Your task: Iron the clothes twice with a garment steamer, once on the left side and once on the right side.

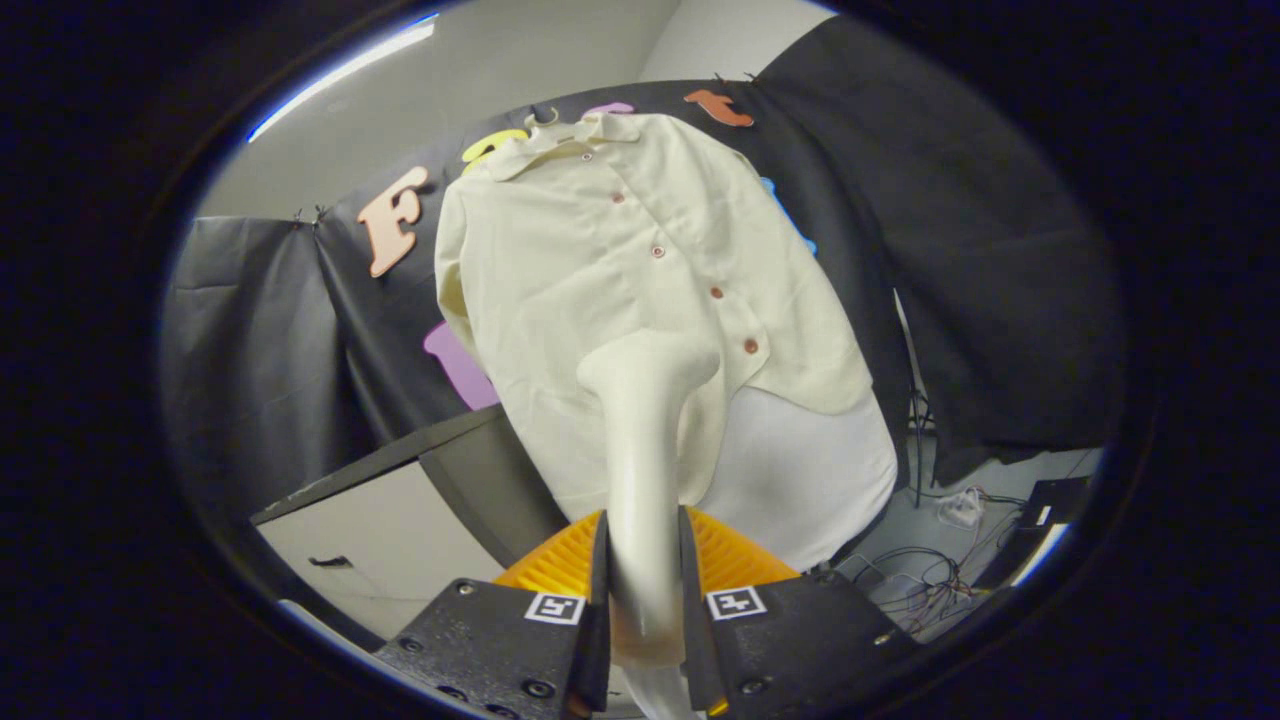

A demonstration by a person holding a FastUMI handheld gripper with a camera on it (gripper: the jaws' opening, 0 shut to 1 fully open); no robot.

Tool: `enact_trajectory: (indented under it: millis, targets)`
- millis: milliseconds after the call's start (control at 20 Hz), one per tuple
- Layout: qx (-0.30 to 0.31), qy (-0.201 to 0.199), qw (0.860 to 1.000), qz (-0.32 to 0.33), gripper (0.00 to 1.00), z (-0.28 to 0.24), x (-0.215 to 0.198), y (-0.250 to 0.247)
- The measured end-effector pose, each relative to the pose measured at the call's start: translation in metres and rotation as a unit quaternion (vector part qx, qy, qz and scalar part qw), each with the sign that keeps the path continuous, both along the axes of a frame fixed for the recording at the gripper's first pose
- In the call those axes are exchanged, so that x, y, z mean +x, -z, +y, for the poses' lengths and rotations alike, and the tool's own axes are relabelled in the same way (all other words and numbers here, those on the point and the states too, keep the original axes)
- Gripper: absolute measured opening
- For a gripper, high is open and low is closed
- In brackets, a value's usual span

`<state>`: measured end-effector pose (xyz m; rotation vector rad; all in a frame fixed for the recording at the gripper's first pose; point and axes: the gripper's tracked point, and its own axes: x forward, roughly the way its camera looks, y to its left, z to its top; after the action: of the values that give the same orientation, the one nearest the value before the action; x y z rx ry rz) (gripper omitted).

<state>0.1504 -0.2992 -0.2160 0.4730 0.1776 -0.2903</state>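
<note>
Between the fingers of the claw [645, 590] sits the steamer [645, 420], clamped by its handle, its head against the shirt [600, 260] hanging just ahead, low near the buttons; passes probably remain.

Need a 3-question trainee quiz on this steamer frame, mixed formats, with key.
1. True or false: the claw is shut on the garment steamer.
2. The steamer head lies against: A) the shirt's collar B) the lower front of the shirt C) the black cloth.
3. Fill in: the shirt's placket carries a row of reddish ____.

Key: 1 true; 2 B; 3 buttons.
</note>
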Motion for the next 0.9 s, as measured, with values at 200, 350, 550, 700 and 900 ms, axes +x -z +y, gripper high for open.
enact_trajectory:
  millis: [200, 350, 550, 700, 900]
  targets:
    - [-0.016, 0.021, 0.999, -0.028, 0.30, -0.014, -0.011, -0.051]
    - [-0.030, 0.043, 0.998, -0.038, 0.30, -0.029, -0.016, -0.083]
    - [-0.031, 0.069, 0.995, -0.065, 0.30, -0.050, -0.014, -0.126]
    - [-0.038, 0.086, 0.993, -0.077, 0.30, -0.070, -0.006, -0.150]
    - [-0.046, 0.091, 0.991, -0.083, 0.30, -0.095, 0.020, -0.175]
